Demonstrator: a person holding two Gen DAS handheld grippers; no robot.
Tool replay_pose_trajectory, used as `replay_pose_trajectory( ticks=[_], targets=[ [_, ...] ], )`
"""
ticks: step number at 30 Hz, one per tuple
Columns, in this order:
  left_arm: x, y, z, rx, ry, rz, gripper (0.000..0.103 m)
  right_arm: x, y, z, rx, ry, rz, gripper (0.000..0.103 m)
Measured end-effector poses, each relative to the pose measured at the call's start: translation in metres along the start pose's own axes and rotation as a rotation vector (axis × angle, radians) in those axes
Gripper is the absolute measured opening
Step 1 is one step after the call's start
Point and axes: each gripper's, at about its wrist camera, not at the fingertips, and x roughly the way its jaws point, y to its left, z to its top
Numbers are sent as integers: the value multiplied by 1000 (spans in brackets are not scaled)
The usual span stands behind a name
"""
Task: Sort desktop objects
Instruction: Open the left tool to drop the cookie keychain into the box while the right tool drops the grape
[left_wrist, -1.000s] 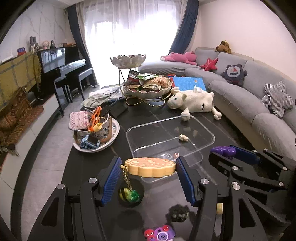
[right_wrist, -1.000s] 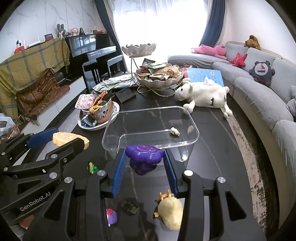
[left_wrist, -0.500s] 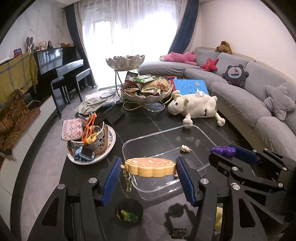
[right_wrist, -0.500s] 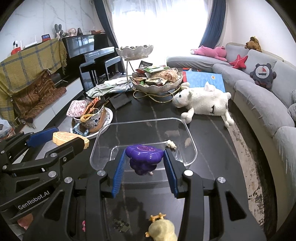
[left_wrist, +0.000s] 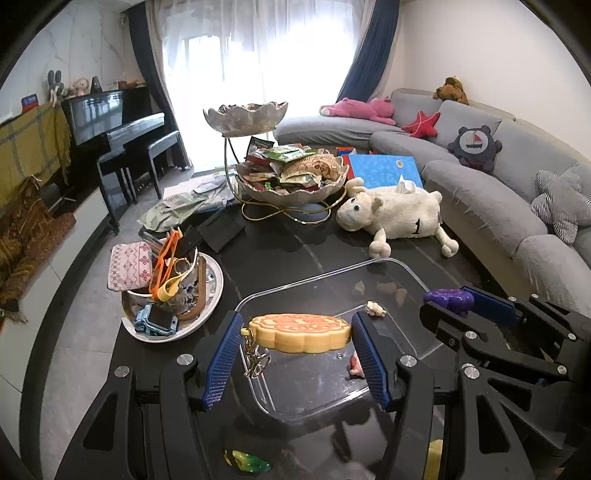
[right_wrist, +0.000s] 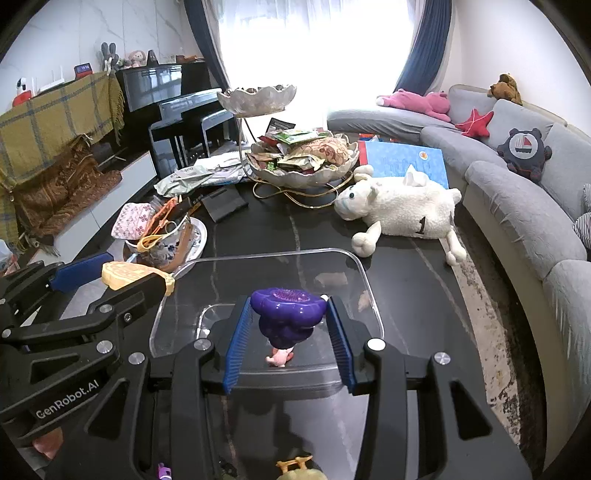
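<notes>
Above the clear plastic tray (left_wrist: 402, 275) on the dark surface (left_wrist: 280, 251), I have both tongs loaded. My left tongs (left_wrist: 295, 354) pinch an orange mooncake-shaped keychain (left_wrist: 299, 331) flat between the blue pads (left_wrist: 221, 363), its metal clasp (left_wrist: 255, 363) dangling over the tray's near left corner. My right tongs (right_wrist: 289, 332) are clamped on a purple flower-shaped toy (right_wrist: 286, 312), which hangs over the tray's near end. Inside the tray I see a small pink figure (right_wrist: 279, 357) right below the purple toy, and a tiny cream-coloured figure (left_wrist: 376, 308) further in. Left of the tray sits a white plate (left_wrist: 212, 295) piled with a cup, a patterned pouch and orange glasses. Beyond the tray lie a plush sheep (right_wrist: 402, 206) and a two-tier snack stand (left_wrist: 291, 173). A green toy (left_wrist: 247, 461) rests on the surface below my left tongs.
</notes>
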Motion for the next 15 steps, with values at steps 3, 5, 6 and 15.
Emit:
replay_pose_trajectory(
  ticks=[3,5,6,15],
  targets=[
    [7,-1,2,2,9,6,57,7,-2,1,1,8,0,38],
    [12,0,3,-2,19,5,57,12,-4,2,1,13,0,38],
    [15,0,4,-6,27,3,57,14,-5,3,2,16,0,38],
    [25,4,8,-33,79,-1,59,22,-12,3,47,29,12,43]
  ],
)
